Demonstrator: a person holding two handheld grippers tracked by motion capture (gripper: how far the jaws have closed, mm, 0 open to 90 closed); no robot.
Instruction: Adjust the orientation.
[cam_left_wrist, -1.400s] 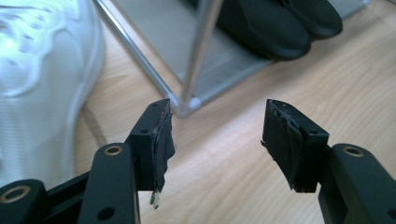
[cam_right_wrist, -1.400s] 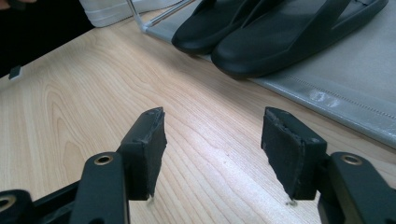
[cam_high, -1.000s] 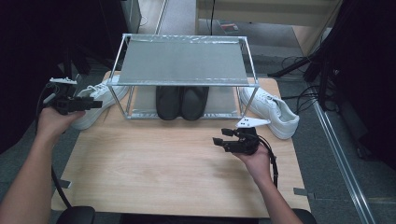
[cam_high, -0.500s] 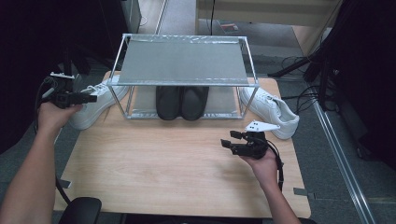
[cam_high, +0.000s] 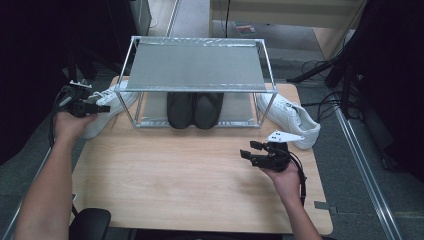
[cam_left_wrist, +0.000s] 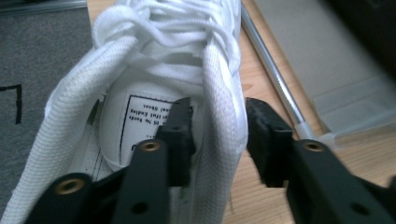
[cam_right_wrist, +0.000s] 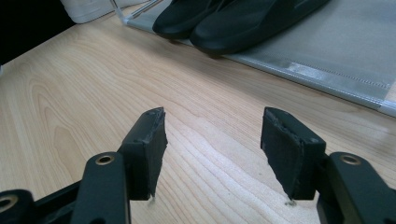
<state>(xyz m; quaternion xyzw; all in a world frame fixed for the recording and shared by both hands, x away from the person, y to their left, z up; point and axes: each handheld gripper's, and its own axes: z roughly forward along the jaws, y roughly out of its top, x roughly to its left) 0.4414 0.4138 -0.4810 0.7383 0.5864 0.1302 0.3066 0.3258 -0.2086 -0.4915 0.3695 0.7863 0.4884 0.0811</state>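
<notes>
— Two white sneakers, one at each end of the rack (cam_high: 196, 65); two black shoes (cam_high: 195, 110) under it.
— Left gripper (cam_high: 95, 107)?
— Its fingers (cam_left_wrist: 180, 140) have just been closing, straddling the left sneaker (cam_left_wrist: 154, 70)'s collar wall, one inside; the right-hand pad stands off.
— Right gripper (cam_high: 252, 151)?
— Spread, empty, over open bench (cam_high: 175, 180); right sneaker (cam_high: 290, 117) overhangs the edge.

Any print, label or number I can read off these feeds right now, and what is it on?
Label inside the white sneaker, on its insole: a black-bordered box with several lines of small black print, too blurred and partly hidden by the left gripper to read.
Grey floor beside the sneaker: a black mark like a bracket or corner, not a readable character.
Black shoes, rack, table: no text visible.
</notes>
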